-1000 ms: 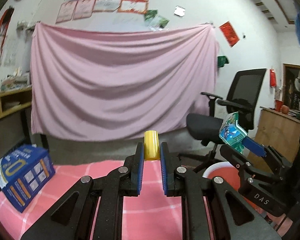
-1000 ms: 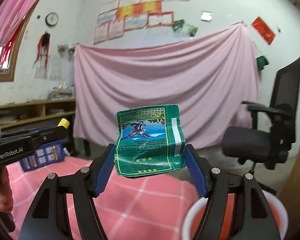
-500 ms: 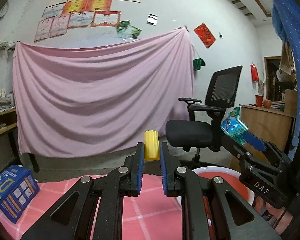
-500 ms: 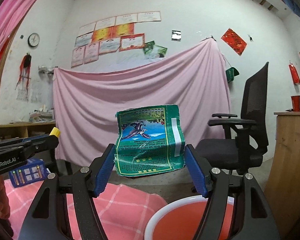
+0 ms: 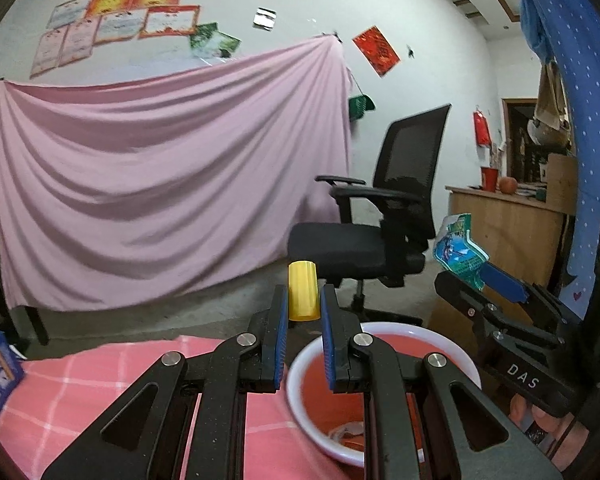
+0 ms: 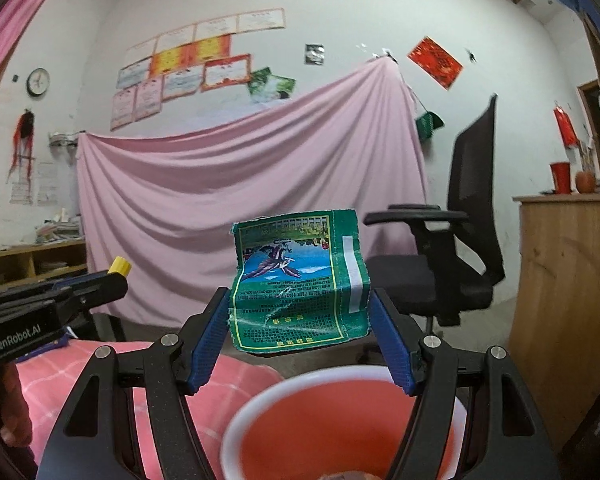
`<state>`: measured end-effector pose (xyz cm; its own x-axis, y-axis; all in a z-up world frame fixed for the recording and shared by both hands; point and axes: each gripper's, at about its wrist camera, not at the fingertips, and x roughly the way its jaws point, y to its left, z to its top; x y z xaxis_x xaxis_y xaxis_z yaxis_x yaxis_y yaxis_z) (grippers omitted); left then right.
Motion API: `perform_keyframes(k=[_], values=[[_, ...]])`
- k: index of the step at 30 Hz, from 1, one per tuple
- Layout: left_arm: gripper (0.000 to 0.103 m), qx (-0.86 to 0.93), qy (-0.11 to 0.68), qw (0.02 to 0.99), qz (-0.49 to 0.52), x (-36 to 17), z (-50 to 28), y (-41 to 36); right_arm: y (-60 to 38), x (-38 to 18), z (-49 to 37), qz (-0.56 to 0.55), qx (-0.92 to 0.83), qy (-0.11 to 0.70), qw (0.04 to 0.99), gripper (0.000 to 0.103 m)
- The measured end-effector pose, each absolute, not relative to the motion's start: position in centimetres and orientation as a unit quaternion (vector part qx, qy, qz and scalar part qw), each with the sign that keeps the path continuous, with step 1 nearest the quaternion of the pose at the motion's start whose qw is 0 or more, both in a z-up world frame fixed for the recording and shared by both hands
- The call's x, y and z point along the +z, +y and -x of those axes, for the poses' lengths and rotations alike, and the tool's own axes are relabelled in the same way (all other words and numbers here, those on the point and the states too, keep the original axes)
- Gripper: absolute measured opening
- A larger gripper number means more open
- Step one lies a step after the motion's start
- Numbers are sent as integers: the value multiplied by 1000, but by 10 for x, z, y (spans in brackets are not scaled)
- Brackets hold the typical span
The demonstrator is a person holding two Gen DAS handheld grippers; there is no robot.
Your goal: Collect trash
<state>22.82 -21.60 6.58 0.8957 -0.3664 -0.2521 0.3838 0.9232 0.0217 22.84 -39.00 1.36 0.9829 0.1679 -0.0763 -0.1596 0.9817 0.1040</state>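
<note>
Left wrist view shows the left gripper [image 5: 304,300] nearly closed, its blue pads clamped on a small yellow tube [image 5: 303,295] that stands upright above the near rim of a red basin [image 5: 380,330]. The right gripper [image 6: 300,312] is spread wide, gripping a crumpled green wrapper [image 6: 300,280] by its side edges, over the basin's [image 6: 300,380] back rim. The basin sits at the edge of a pink checked cloth [image 5: 100,380]; beyond lies bare floor, then a black chair [image 5: 384,232].

White wall [image 6: 340,8], pink drape [image 5: 160,184], black office chair [image 5: 396,216], wooden counter [image 6: 568,280], seemingly concrete floor [image 5: 180,316]
</note>
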Motion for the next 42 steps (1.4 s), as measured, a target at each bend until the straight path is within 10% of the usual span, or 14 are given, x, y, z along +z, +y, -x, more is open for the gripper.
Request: perform_keyframes(k=[42], values=[[26, -227, 253, 941, 6, 24, -277, -247, -428, -17, -269, -91, 58, 189, 976, 71]])
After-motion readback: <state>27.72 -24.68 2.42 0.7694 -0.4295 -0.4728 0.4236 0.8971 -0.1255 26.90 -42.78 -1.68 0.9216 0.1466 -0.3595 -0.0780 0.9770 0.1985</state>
